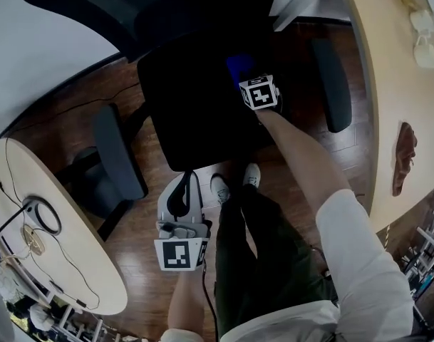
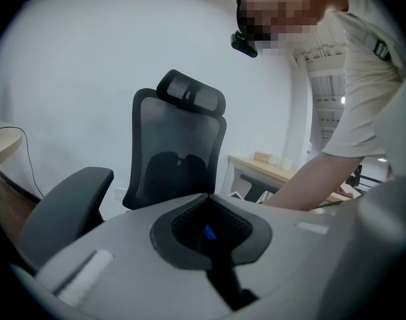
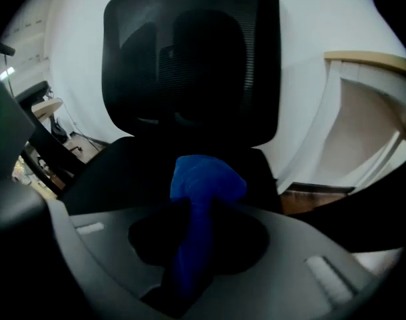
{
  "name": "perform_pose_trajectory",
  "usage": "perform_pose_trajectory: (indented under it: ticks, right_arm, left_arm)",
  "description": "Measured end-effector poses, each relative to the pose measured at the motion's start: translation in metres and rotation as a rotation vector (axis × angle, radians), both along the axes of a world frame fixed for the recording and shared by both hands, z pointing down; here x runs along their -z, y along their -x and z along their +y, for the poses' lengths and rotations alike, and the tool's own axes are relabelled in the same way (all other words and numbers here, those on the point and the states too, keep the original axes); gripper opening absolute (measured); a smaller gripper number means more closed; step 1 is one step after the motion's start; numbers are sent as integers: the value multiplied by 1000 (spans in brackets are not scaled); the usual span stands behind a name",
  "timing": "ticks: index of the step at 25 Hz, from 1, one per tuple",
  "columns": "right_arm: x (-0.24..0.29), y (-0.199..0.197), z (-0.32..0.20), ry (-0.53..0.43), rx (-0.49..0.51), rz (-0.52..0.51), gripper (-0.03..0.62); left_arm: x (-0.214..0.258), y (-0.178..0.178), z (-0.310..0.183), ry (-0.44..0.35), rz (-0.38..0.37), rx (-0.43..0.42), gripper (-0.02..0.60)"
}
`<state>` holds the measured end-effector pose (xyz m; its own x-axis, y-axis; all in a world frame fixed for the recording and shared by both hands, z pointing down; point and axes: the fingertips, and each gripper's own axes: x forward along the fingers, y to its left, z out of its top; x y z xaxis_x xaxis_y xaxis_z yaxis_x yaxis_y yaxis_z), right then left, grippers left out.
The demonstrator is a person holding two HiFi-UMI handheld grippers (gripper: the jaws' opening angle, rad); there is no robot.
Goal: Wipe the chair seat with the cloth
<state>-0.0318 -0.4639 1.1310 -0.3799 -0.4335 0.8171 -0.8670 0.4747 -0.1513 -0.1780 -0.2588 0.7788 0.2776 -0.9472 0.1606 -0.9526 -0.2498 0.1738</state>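
A black office chair stands before me, its seat (image 1: 195, 105) dark and wide in the head view. My right gripper (image 1: 251, 80) is over the seat's right part, shut on a blue cloth (image 1: 238, 66) that bunches out past the jaws (image 3: 206, 179) towards the backrest (image 3: 189, 65). My left gripper (image 1: 181, 198) hangs low by the seat's front edge, near the person's shoes, jaws closed with nothing between them. In the left gripper view the chair's backrest (image 2: 179, 145) and headrest show, with the blue cloth (image 2: 207, 233) a small patch beyond the jaws.
The chair's armrests (image 1: 117, 152) (image 1: 331, 84) flank the seat. A round wooden table (image 1: 38, 241) with cables lies at the left, a long wooden desk (image 1: 395, 84) at the right. The floor is dark wood. The person's legs and shoes (image 1: 234, 184) stand just before the seat.
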Motion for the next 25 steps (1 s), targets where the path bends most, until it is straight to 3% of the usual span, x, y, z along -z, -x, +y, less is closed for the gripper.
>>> perform_pose_trajectory:
  ticks: [4, 7, 8, 11, 13, 17, 20, 22, 25]
  right_arm:
    - [9, -68, -13, -1, -110, 53, 92]
    - [8, -82, -12, 8, -135, 53, 92]
    - [11, -81, -11, 8, -136, 40, 92]
    - [30, -63, -8, -16, -126, -1, 92]
    - [44, -31, 5, -19, -116, -48, 92]
    - [64, 74, 68, 25, -47, -243, 92]
    - [59, 164, 134, 106, -3, -380, 92]
    - [46, 209, 170, 159, 44, -409, 92]
    - [23, 244, 198, 180, 119, -378, 92]
  left_arm:
    - [-4, -26, 0, 1, -12, -46, 25]
    - [-12, -36, 7, 28, 4, -59, 25]
    - [-19, -38, 14, 75, -31, -79, 25]
    - [-51, -39, 48, 340, -218, -182, 25]
    - [-56, -34, 59, 395, -236, -184, 25]
    - [-42, -19, 64, 324, -170, -128, 25]
    - [-37, -6, 78, 327, -148, -91, 25]
    - [-41, -3, 87, 365, -136, -78, 26]
    - [-52, 4, 103, 432, -109, -44, 25]
